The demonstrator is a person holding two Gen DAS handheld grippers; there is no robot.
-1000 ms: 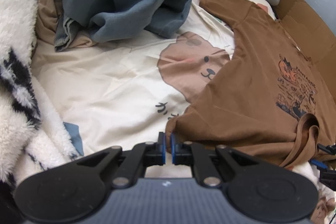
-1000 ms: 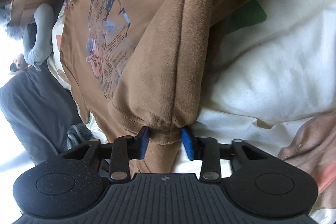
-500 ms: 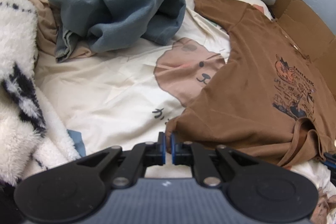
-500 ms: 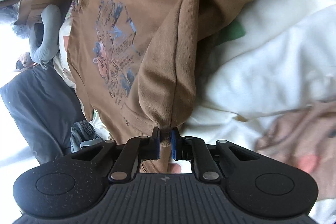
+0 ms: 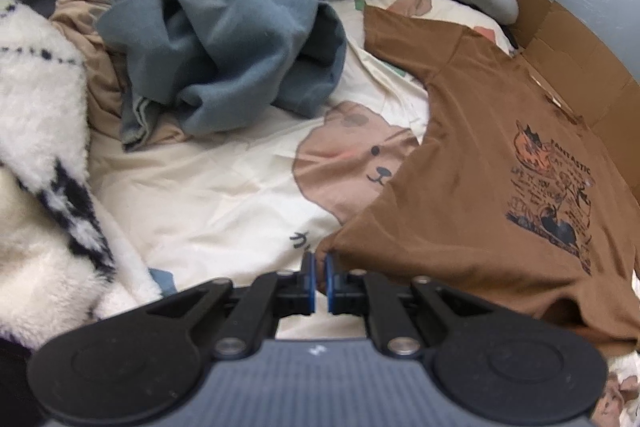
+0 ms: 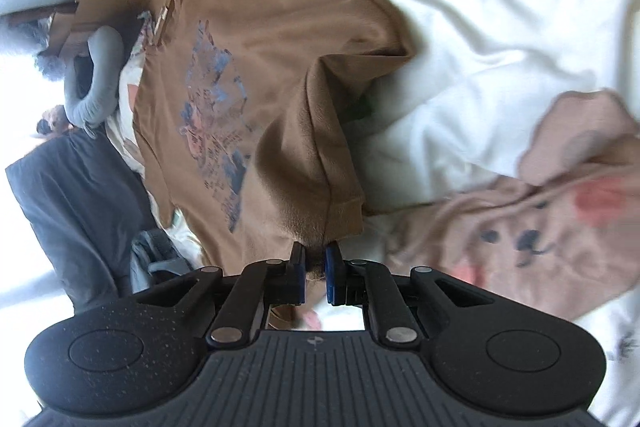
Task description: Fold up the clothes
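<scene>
Spread over the cartoon-bear bed sheet (image 5: 224,195) lies the brown T-shirt (image 5: 472,187). Left gripper (image 5: 319,267) clamps its hem corner; right gripper (image 6: 314,259), jaws just closed, pinches its sleeve. Both bites look thin, so lifting could pull fabric free.

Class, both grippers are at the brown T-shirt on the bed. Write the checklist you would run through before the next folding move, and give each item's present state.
1. Left gripper pinches the T-shirt at a corner of its edge: ok.
2. Right gripper has just closed on a bunched sleeve: ok.
3. T-shirt lies flat: not ok, the held sleeve is folded and bunched.
4. Printed graphic faces up: ok.
5. Bedsheet beside the T-shirt is free for folding: not ok, the blue garment is heaped close by.
6. Far hem is smooth: cannot tell.
</scene>
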